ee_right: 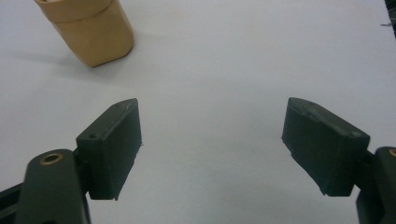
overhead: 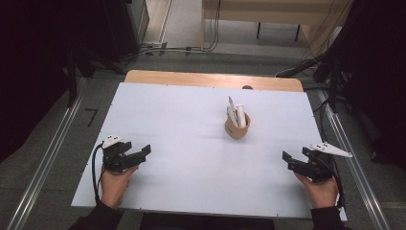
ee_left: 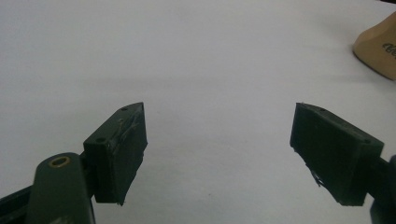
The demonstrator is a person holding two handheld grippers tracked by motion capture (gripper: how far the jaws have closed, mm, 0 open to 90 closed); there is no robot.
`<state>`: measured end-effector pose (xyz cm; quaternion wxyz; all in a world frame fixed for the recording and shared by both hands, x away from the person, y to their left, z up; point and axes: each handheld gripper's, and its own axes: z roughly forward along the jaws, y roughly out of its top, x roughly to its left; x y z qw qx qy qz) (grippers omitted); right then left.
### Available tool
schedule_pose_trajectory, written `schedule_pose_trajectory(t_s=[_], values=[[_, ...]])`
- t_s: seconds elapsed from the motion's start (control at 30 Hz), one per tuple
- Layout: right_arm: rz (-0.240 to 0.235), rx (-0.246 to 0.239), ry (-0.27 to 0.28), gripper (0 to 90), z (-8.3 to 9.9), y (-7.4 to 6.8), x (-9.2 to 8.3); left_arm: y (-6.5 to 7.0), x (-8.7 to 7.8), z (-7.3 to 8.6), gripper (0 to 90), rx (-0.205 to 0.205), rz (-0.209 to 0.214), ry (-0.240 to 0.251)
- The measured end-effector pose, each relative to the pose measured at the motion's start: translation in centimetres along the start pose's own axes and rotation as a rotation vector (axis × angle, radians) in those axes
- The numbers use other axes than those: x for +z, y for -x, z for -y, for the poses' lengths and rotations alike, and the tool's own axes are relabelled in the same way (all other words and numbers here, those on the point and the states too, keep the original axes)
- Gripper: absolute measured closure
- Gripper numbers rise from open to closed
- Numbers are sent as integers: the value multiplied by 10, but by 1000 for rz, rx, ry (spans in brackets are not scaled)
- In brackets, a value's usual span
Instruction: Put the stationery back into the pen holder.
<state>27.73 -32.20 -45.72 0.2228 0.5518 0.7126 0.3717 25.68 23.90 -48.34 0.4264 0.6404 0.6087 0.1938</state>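
A tan cup stands upright right of the white table top's middle, with a few white pens sticking out of it. My left gripper rests near the front left of the table, open and empty, well apart from the cup. My right gripper rests at the front right, open and empty too. In the left gripper view the jaws stand wide apart over bare white surface, midpoint, and the cup's side shows at the far right. In the right gripper view my gripper is spread, with the cup at upper left.
The white table top has a wooden strip along its far edge. Grey floor with metal rails runs on both sides. Dark equipment and cables stand at the back right, and a wooden desk is further back.
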Motion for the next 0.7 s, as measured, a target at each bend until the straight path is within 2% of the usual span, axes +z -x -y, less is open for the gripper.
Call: schedule_pose_trajectory(t_s=[0.1,0.4,0.7], values=[[20,-10,3,188,2,2,-1,-2,-1,1,185,1,-3,-1],[46,8,3,190,7,11,-7,-5,-6,4,185,31,-31,-2],[73,28,7,189,14,22,-15,-9,-10,7,185,43,-50,6]])
